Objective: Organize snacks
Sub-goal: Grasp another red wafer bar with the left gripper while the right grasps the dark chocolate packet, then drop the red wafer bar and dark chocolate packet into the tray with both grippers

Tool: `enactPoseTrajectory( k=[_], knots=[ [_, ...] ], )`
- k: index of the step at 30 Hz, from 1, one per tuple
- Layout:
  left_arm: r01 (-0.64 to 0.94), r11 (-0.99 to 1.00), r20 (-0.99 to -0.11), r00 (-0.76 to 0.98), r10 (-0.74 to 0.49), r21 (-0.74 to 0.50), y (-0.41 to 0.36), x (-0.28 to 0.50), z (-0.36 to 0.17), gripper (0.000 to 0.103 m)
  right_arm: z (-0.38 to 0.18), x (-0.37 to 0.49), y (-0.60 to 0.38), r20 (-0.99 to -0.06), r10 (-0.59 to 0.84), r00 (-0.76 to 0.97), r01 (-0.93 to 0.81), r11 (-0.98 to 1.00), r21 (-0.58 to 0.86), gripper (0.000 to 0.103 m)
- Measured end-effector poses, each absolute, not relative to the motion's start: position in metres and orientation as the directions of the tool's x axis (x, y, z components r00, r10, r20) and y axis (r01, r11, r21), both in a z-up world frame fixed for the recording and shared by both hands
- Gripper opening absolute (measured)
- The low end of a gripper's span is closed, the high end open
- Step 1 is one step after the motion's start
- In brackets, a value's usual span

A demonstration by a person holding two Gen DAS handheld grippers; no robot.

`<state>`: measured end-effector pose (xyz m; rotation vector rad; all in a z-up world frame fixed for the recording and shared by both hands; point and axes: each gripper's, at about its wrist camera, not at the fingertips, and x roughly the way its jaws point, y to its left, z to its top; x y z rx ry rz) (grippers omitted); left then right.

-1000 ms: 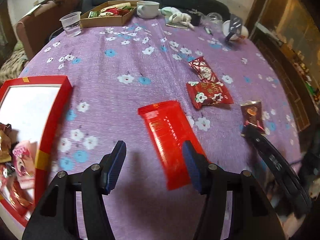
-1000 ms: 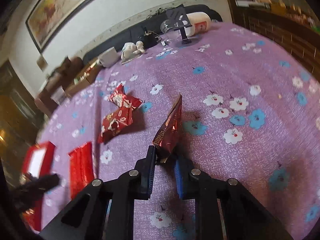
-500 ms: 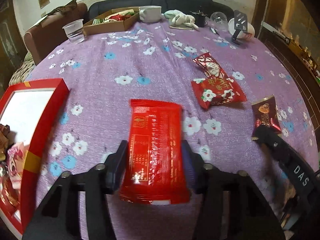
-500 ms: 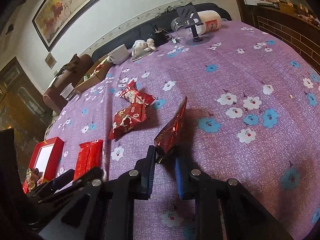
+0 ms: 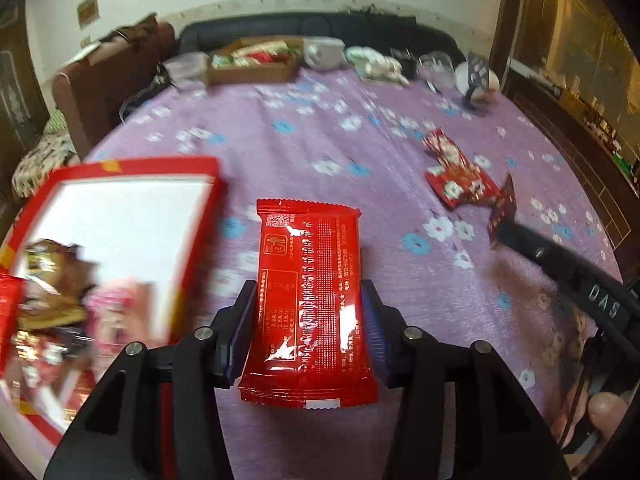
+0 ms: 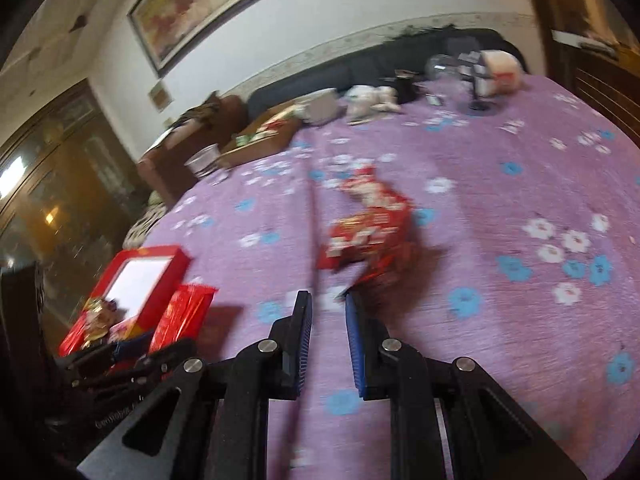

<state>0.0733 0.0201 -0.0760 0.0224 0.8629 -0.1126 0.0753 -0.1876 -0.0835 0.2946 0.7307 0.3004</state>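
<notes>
My left gripper (image 5: 308, 304) is shut on a flat red snack pack (image 5: 310, 280) and holds it above the purple cloth, just right of the red box (image 5: 200, 216) with several snacks inside. My right gripper (image 6: 328, 308) holds a small dark red packet (image 6: 390, 268) by its lower edge; the view is blurred. In the left wrist view that packet (image 5: 505, 204) sticks up from the right gripper's tip. Two red flowered packets (image 5: 460, 180) lie on the cloth; they also show in the right wrist view (image 6: 366, 216). The red box (image 6: 140, 280) and red pack (image 6: 182, 316) show at lower left there.
A cardboard tray (image 5: 256, 64) of snacks, a plastic cup (image 5: 188, 68), a white bowl (image 5: 324, 52), a soft toy (image 5: 376, 64) and a phone stand (image 5: 476, 88) stand along the table's far edge. A sofa lies behind.
My left gripper has closed on the red pack, lifted it and moved left toward the red box. My right gripper, with the dark packet, has swung left toward the flowered packets.
</notes>
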Motion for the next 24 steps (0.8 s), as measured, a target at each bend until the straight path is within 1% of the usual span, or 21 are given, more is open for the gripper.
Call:
enactPoseTrajectory(
  k=[2,4,6,8,11,12,13,15,16,19,21,24],
  knots=[
    [0.096,0.995,-0.732,0.676,-0.083,-0.025,0.037,0.065,-0.067,0.048,-0.079,0.075,-0.165,-0.599,0.415,0.685,-0.207,0.899,0.386,0.017],
    [0.07,0.998,-0.71,0.703,-0.054,-0.007,0.057,0.058,-0.059,0.048,-0.075,0.075,-0.135,-0.615,0.408,0.674,-0.239,0.909,0.341,0.016],
    [0.047,0.998,-0.706,0.706,-0.055,-0.03,0.079,0.053,-0.055,0.048,-0.069,0.073,-0.117,-0.626,0.36,0.692,-0.238,0.932,0.273,0.016],
    [0.022,0.999,-0.702,0.71,-0.049,-0.047,0.1,0.05,-0.051,0.048,-0.062,0.07,-0.121,-0.608,0.306,0.733,-0.2,0.951,0.237,0.016],
    [-0.008,0.998,-0.681,0.732,-0.033,-0.057,0.123,0.045,-0.045,0.048,-0.055,0.065,-0.157,-0.595,0.166,0.787,-0.062,0.98,0.191,0.019],
    [-0.009,0.998,-0.672,0.74,-0.033,-0.06,0.128,0.043,-0.043,0.048,-0.056,0.064,-0.17,-0.603,0.118,0.789,-0.016,0.985,0.171,0.023],
    [-0.007,0.998,-0.664,0.747,-0.036,-0.062,0.131,0.042,-0.042,0.048,-0.061,0.062,-0.191,-0.623,0.062,0.78,0.05,0.986,0.161,0.034],
    [0.004,0.998,-0.652,0.757,-0.043,-0.062,0.131,0.04,-0.042,0.048,-0.073,0.061,-0.219,-0.67,0.022,0.742,0.142,0.972,0.189,0.049],
    [0.015,0.998,-0.65,0.759,-0.052,-0.062,0.129,0.04,-0.042,0.048,-0.08,0.062,-0.232,-0.701,0.02,0.713,0.185,0.959,0.216,0.05],
    [0.056,0.996,-0.648,0.756,-0.088,-0.07,0.123,0.039,-0.043,0.048,-0.088,0.07,-0.234,-0.715,0.046,0.697,0.19,0.95,0.247,0.05],
    [0.074,0.995,-0.646,0.757,-0.102,-0.071,0.121,0.035,-0.042,0.048,-0.092,0.087,-0.222,-0.745,0.011,0.667,0.208,0.957,0.2,0.05],
    [0.087,0.994,-0.635,0.765,-0.105,-0.059,0.118,0.031,-0.039,0.048,-0.097,0.112,-0.212,-0.789,-0.02,0.614,0.256,0.951,0.175,0.05]
  ],
)
